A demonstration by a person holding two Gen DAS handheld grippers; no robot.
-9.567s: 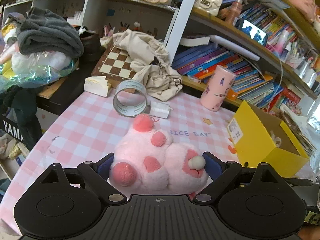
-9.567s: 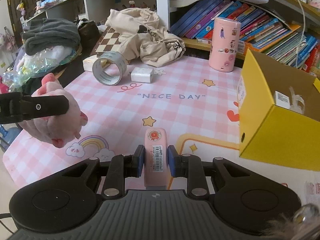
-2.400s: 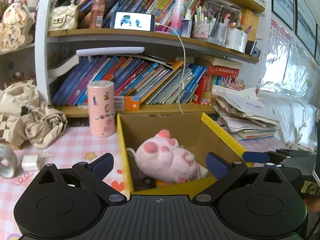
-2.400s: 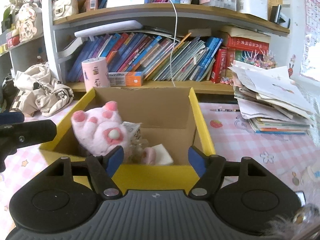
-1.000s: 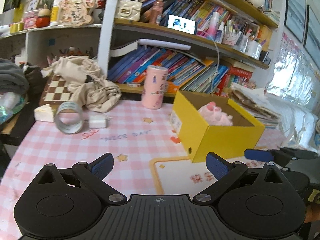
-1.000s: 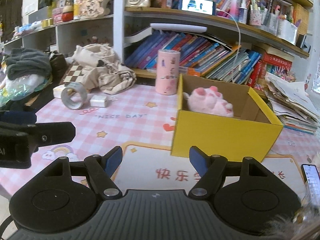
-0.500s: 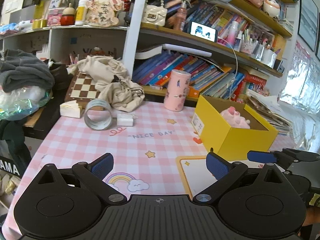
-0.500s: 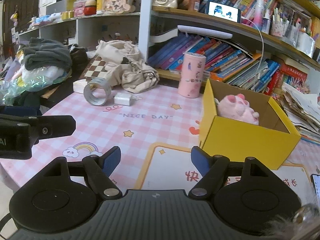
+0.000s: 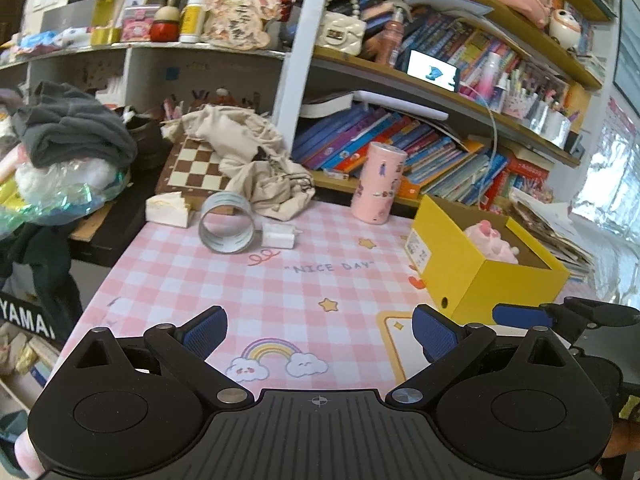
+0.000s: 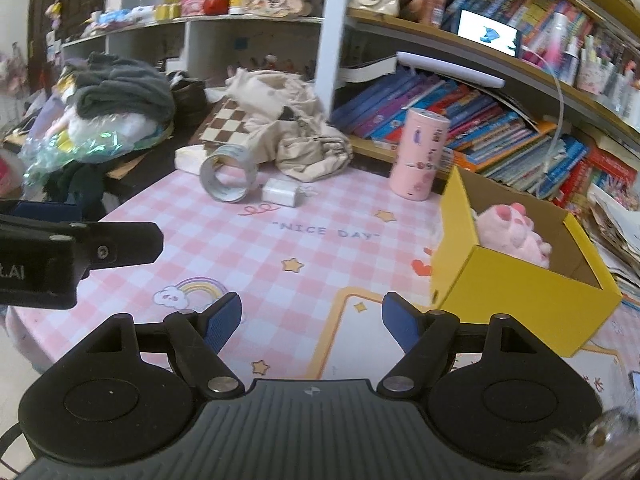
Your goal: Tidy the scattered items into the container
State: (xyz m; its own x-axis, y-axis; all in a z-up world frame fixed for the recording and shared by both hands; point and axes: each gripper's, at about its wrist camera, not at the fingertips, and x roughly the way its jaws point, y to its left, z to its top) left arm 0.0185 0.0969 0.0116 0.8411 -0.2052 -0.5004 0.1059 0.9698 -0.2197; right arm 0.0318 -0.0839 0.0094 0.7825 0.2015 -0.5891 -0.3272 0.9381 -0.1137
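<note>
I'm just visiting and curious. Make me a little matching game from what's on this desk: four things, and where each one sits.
Things:
1. pink plush toy
2. tape roll
3. pink canister
4. white charger

Places:
A. just right of the tape roll
B. inside the yellow box
C. in front of the chessboard
D. upright, by the books

Pairs: 1-B, 2-C, 3-D, 4-A

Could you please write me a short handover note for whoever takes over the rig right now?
Left gripper: open, empty, held above the pink checked mat.
Right gripper: open, empty, just left of the yellow box.
Done: the pink plush paw lies in the box.
Left: the tape roll and the small white charger sit side by side at the mat's far edge, and the pink cylinder stands upright near the box. Whether the cylinder belongs in the box is your call.
</note>
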